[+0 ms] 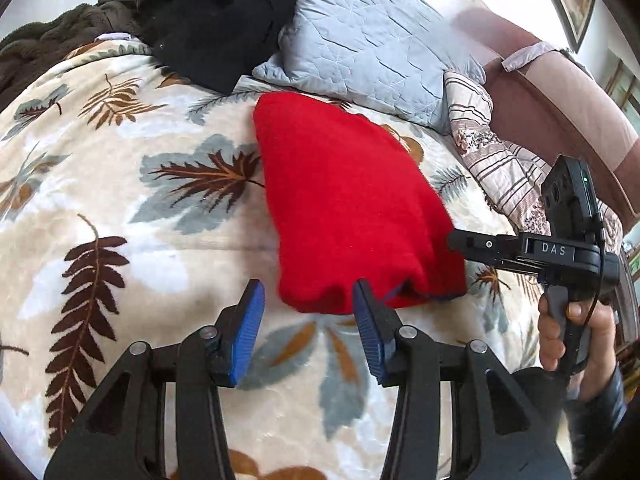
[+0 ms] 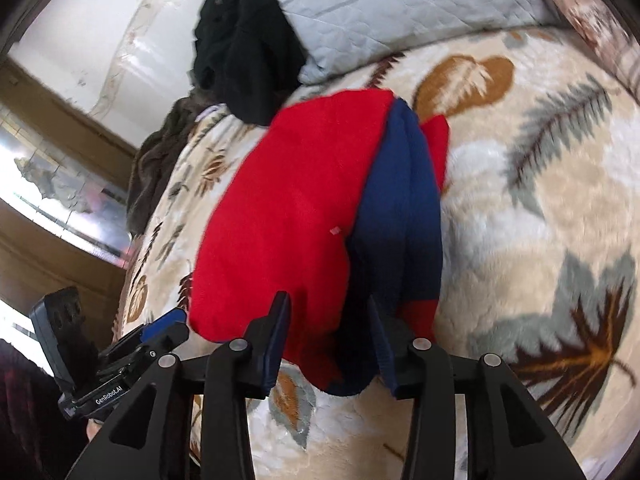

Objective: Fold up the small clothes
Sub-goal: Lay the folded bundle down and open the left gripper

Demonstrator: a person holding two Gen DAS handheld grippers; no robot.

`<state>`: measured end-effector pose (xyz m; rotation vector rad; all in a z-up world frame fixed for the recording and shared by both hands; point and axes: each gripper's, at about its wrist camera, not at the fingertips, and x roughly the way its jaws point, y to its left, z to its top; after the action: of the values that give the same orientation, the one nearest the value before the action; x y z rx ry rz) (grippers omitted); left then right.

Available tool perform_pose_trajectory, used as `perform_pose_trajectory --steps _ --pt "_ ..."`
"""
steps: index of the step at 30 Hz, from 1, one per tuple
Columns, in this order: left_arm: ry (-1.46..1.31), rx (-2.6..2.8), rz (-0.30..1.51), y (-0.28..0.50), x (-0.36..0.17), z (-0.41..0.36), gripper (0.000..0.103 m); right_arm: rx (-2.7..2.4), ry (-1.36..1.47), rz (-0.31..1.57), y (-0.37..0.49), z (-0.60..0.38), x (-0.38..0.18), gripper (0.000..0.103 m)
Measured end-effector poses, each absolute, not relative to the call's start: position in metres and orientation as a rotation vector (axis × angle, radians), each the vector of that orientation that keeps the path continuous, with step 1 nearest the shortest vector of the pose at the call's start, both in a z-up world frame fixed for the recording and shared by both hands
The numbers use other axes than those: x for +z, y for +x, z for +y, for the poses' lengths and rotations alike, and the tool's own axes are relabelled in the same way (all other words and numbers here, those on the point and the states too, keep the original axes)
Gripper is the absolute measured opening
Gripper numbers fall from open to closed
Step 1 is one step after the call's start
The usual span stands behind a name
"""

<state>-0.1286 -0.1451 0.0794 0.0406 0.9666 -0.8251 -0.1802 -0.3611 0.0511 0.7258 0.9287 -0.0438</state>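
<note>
Left wrist view, read from nine o'clock across to three: a broad stretch of leaf-printed blanket (image 1: 120,208) lies bare toward nine o'clock, giving free room on that side, with a brown throw (image 1: 52,36) bunched at the ten o'clock rim and a black garment (image 1: 216,12) heaped at eleven. The left gripper (image 1: 310,320) is released, its blue pads (image 1: 250,332) spread wide at six o'clock; one pad hangs over bare blanket while the other sits at the near hem of the red garment (image 1: 352,208), with nothing pinched between them. That garment lies folded at centre, its far edge close to a grey quilted pillow (image 1: 368,40) at twelve to one o'clock. A striped pillow (image 1: 492,160) crowds the two o'clock side. At three o'clock the right gripper (image 1: 456,242) reaches in sideways to the garment's right edge, held by the right hand (image 1: 576,340). Right wrist view, same order: the other tool shows at eight o'clock, the red garment (image 2: 288,208) fills the centre with a navy panel (image 2: 400,208) along its right edge, and open blanket (image 2: 540,208) spreads toward three o'clock. The right gripper (image 2: 330,340) has its jaws apart around the garment's near corner, fabric between them but not squeezed.
</note>
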Motion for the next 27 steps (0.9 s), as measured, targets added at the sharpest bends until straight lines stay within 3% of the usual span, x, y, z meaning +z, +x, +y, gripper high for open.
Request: perform_pose_trajectory --steps 3,4,5,6,16,23,27 --pt "0.097 -0.850 0.942 -0.135 0.072 -0.147 0.044 -0.068 0.729 0.950 -0.177 -0.358 0.045 0.042" --pt "0.119 -0.857 0.935 -0.137 0.069 -0.152 0.044 -0.073 0.731 0.957 -0.176 -0.357 0.044 0.035" --pt "0.141 -0.863 0.931 -0.139 0.068 -0.154 0.044 -0.077 0.733 0.962 -0.176 -0.356 0.043 0.014" --pt "0.163 -0.873 0.928 -0.141 0.067 -0.156 0.044 -0.075 0.732 0.965 -0.175 -0.355 0.043 0.006" --pt "0.263 -0.868 0.916 -0.137 0.058 -0.182 0.045 -0.160 0.634 0.824 -0.201 -0.359 0.093 0.005" --pt "0.218 -0.848 1.024 -0.125 0.039 -0.179 0.042 -0.241 0.732 0.933 -0.205 -0.366 0.023 0.005" --pt "0.178 -0.846 1.019 -0.129 0.058 -0.162 0.042 -0.217 0.752 0.919 -0.205 -0.367 0.027 0.007"
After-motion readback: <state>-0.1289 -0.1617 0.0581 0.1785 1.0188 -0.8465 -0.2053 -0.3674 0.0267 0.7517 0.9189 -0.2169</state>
